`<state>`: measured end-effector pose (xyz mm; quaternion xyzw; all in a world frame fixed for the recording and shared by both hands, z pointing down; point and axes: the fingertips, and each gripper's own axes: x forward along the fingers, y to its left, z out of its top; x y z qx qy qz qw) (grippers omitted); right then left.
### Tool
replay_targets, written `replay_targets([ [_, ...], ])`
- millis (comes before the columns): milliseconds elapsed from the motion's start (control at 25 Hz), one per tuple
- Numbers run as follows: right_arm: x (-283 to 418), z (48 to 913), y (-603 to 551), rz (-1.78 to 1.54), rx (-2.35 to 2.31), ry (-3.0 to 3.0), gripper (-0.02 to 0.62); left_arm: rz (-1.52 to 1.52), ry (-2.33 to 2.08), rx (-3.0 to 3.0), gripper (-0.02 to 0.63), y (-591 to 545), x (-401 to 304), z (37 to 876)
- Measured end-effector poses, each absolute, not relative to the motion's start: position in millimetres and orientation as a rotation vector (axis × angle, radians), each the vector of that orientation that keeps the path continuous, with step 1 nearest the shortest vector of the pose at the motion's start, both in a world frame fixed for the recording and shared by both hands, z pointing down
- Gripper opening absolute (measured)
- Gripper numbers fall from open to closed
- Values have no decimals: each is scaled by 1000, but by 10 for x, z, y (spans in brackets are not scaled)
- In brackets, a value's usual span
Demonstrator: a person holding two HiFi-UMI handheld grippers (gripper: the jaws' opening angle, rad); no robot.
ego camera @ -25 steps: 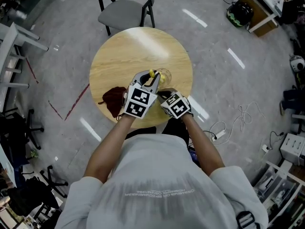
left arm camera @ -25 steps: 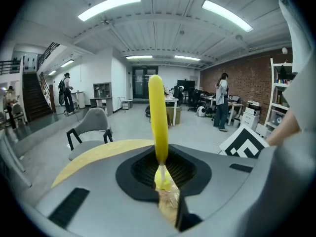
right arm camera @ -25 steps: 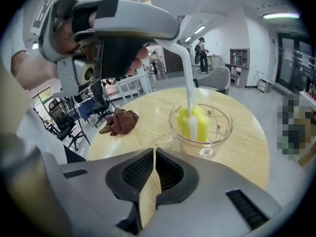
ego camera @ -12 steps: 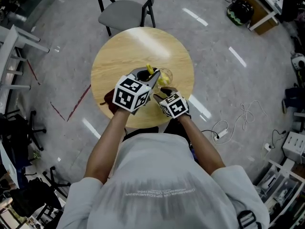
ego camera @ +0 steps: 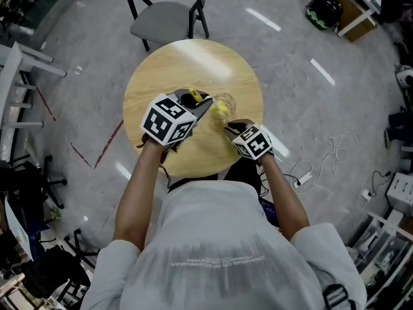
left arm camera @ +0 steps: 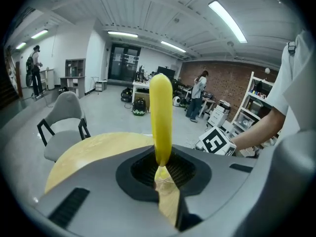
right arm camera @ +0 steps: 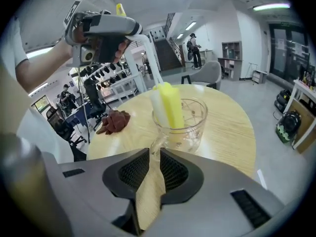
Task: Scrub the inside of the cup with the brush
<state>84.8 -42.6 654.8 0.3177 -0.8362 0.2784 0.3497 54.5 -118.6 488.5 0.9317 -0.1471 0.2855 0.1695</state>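
Shift: the left gripper [ego camera: 199, 104] has swung leftward and tipped the brush [ego camera: 193, 97] further over. The right gripper [ego camera: 228, 127] has slid toward the near-right edge of the table [ego camera: 174, 63]. The cup [ego camera: 223, 102] has stayed put.
Head view, step: scrubbing looks to be under way. The cup stands near the table's middle with the brush head down inside it and a gripper on either side.
Left gripper view, brush: the jaws are clamped on the yellow handle, which rises straight ahead of them.
Right gripper view, cup: the jaws have just been closing and now pinch the glass handle between their tips, steadying the cup.
Cup contents: only the brush's yellow-and-white sponge head; I can make out no water.
Next move: probably a firm hold on the handle while the left works the sponge round the wall, since levering could tip the cup.
Cloth [right arm camera: 114, 121]: dark red, lying on the table apart from the cup.
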Motion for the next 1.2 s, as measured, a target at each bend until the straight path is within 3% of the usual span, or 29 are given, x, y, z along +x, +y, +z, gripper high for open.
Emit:
replay_targets([
  [240,1010,6487,-499,721,917,-2154,179,1078,-280,2820,51,-1111,848,5086],
  [400,965,6572,-561,665,919,-2105,169,1225,-72,2801,51,-955,906,5278],
  [720,1011,6590,-577,670,895,-2113,141,1102,-32,2636,54,-1055,787,5230],
  [920,1088,6595,-595,645,933,-2096,84,932,-53,2556,58,-1072,718,5137],
  [1200,1205,6582,-608,601,961,-2072,87,788,-97,2542,58,-1128,595,4818],
])
